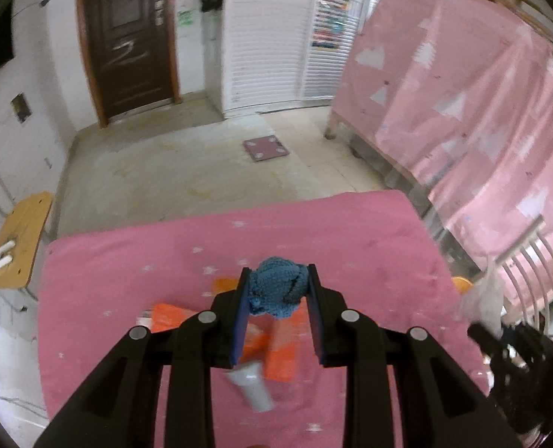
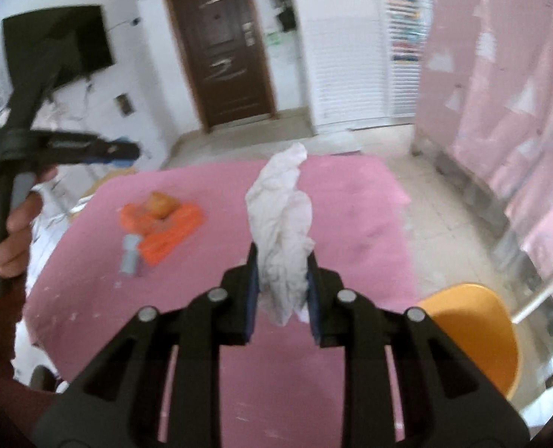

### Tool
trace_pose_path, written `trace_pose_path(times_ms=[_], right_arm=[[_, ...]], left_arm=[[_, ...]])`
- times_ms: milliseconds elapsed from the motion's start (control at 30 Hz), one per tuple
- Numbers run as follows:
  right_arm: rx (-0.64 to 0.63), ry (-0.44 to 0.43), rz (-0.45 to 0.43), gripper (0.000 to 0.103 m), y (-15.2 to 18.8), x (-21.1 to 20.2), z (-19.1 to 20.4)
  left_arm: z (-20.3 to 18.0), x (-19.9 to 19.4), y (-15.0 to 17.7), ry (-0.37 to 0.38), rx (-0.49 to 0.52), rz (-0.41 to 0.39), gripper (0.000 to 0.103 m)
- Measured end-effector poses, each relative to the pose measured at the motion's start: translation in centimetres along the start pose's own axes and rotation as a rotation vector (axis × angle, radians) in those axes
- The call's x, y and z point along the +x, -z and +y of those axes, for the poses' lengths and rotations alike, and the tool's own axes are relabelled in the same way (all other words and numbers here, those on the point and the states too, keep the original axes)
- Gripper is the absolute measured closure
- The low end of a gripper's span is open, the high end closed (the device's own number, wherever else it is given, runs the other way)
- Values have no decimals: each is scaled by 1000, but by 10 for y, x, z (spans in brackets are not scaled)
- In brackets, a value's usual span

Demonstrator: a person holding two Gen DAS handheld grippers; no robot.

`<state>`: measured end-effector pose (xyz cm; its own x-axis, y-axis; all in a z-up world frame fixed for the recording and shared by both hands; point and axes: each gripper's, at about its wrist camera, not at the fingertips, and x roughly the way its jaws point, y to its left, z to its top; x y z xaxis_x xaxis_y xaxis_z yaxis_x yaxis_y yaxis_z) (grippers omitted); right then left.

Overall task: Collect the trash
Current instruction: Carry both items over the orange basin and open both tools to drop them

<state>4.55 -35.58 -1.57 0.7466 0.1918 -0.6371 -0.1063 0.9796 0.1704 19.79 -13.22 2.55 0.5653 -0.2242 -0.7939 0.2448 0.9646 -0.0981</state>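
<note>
Right wrist: left hand (image 2: 13, 220) holds its hand-held gripper (image 2: 127, 151) raised, level.

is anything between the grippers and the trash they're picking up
No. The left gripper is already shut on a blue knitted ball, and the right gripper is shut on a crumpled white tissue, both lifted over the pink tablecloth. No bin is visible in either view.

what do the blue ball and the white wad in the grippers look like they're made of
Blue ball: knitted or crocheted yarn, matte, with visible stitch ribs; the left gripper is shut on it.
White wad: probably tissue or thin cloth, soft, crumpled and creased, in the right gripper.
</note>
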Motion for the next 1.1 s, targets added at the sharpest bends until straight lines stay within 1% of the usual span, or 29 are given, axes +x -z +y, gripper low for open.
trace_pose_path(times_ms=[133, 233, 367, 600, 633, 667, 700, 767, 900, 1033, 1100], right_arm=[[71, 85, -34, 82, 5, -13, -43], [113, 133, -44, 81, 13, -20, -67], [176, 175, -39, 81, 25, -20, -101], [250, 203, -12, 80, 43, -14, -143], [256, 205, -6, 79, 44, -13, -146], [266, 207, 4, 73, 46, -11, -150], [279, 204, 16, 60, 48, -9, -155], [304, 198, 26, 40, 49, -9, -165], [327, 210, 2, 40, 54, -15, -175], [371, 233, -45, 40, 57, -32, -191], [399, 246, -64, 37, 61, -40, -201]], left_arm=[[-42, -2, 2, 42, 63, 0, 82], [-72, -1, 5, 74, 112, 5, 82], [-112, 1, 13, 122, 167, 17, 82], [-171, 16, 28, 175, 243, 59, 82], [-181, 20, 31, 182, 257, 69, 82], [-185, 21, 32, 185, 264, 74, 82], [-194, 24, 35, 189, 277, 82, 82], [-204, 28, 38, 194, 294, 93, 82], [-226, 38, 46, 216, 325, 123, 82], [-255, 47, 55, 297, 353, 165, 82], [-270, 48, 61, 332, 375, 175, 82]])
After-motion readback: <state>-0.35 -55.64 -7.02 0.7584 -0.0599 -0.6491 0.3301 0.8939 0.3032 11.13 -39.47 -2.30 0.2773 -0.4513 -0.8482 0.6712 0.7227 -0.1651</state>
